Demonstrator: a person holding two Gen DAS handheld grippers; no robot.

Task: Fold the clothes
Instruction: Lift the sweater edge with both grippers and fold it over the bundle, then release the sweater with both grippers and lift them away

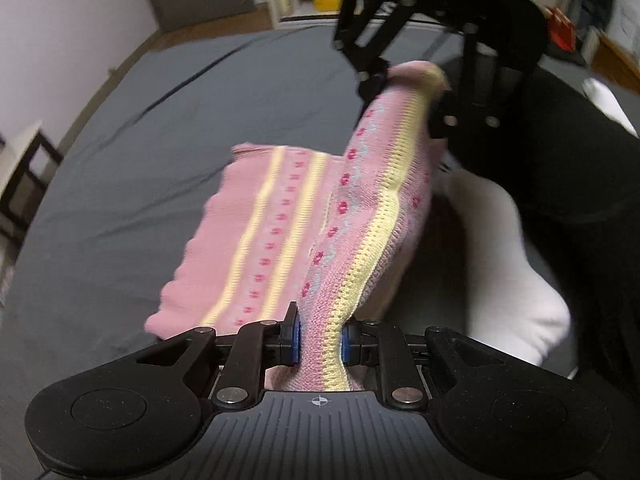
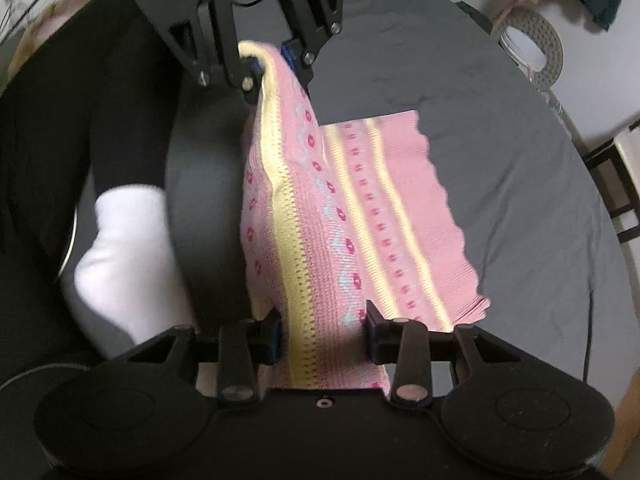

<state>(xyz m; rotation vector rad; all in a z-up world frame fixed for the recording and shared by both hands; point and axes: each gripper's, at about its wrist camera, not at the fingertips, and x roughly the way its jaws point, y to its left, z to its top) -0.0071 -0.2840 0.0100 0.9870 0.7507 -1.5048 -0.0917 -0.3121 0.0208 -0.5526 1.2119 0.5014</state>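
- Knit garment point(image 1: 280, 216): pink, pale yellow lengthwise stripes, rows of magenta dots, light blue zigzag.
- Bed sheet point(image 1: 132, 168): plain dark grey.
- Sock point(image 2: 120, 256): white.
- Gripper point(image 1: 319, 340) frames: black; pads point(image 1: 295, 340) blue.

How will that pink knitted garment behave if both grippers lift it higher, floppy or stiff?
Probably floppy: the pink knitted garment sags between the left gripper and right gripper. Likely light, since small pinches hold it. The ribbed knit probably won't slip.
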